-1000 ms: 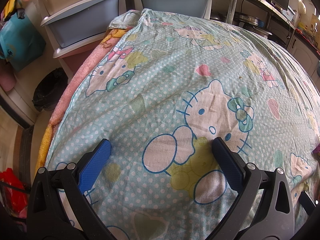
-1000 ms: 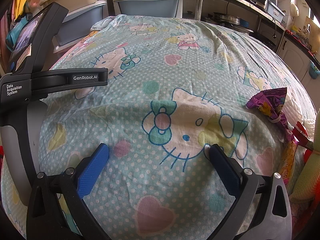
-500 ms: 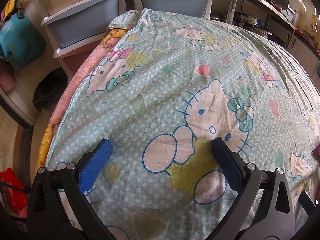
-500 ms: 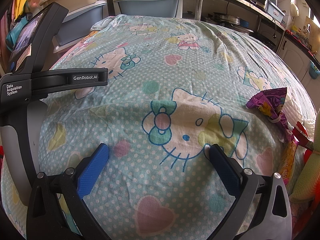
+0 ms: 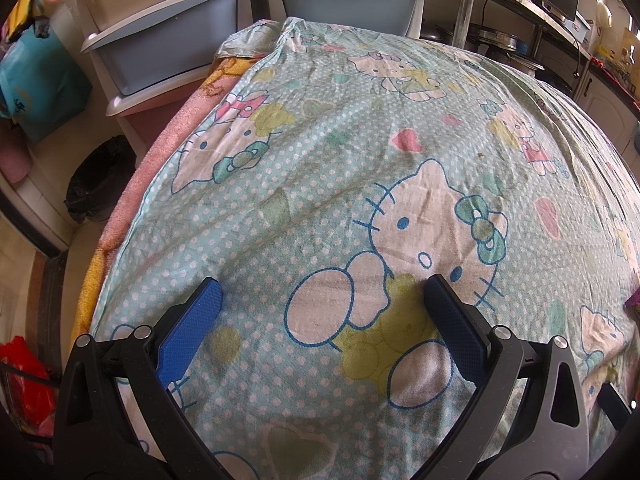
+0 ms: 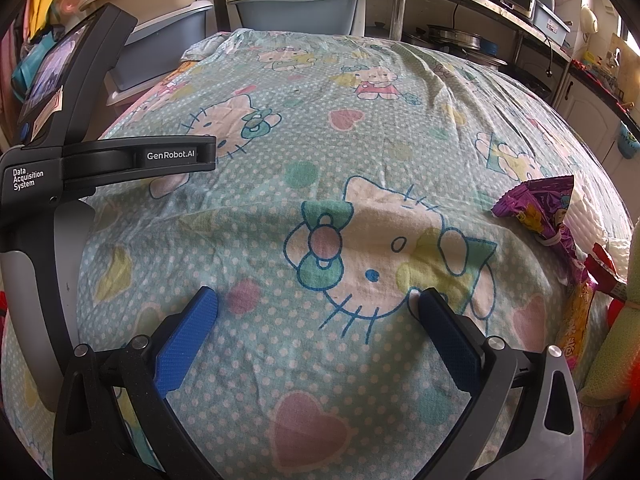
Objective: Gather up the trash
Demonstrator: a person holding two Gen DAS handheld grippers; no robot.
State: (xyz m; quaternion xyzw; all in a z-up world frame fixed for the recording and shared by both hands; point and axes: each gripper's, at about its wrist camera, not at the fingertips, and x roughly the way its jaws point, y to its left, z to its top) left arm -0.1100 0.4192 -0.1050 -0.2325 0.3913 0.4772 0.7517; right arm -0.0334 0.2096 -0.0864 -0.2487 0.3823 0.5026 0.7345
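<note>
Both my claws are spread wide with nothing in them, blue pads hovering over the cat-print sheet (image 5: 360,168) covering the bed. Left claw (image 5: 322,296) sits bottom-centre of its frame over a cartoon cat and a yellow bear. Right claw (image 6: 314,300) is the same deal, bottom-centre, over another cat face with a green bow.

The trash: a crumpled purple snack wrapper (image 6: 540,208) lies on the sheet at the right edge of the right wrist frame, well apart from the claw. Just below it there's an orange wrapper (image 6: 576,320) and something red, half cut off.

In the left wrist frame, a black-lined bin (image 5: 100,184) stands on the floor at middle left, beside the stacked plastic drawers (image 5: 160,44) at upper left.
</note>
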